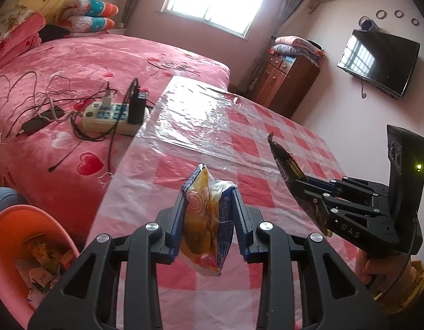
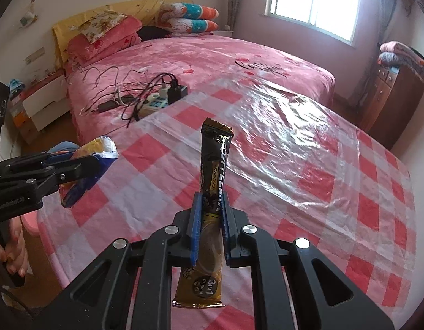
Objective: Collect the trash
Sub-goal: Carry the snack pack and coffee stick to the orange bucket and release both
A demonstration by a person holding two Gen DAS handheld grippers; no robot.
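Because both pieces go to the orange bin (image 1: pixel 8 236), the left gripper (image 1: pixel 209 220) clamps a yellow snack wrapper (image 1: pixel 203 225) and the right gripper (image 2: pixel 210 225) a coffee sachet (image 2: pixel 212 181) above the table (image 2: pixel 336 192)

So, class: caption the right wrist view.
Right gripper clamps a coffee sachet above the checked tablecloth.

Table (image 1: pixel 267 137) butts against bed (image 1: pixel 88 63); power strip (image 1: pixel 113 115) on bed by table edge; bin (image 1: pixel 16 236) left of table, below bed.
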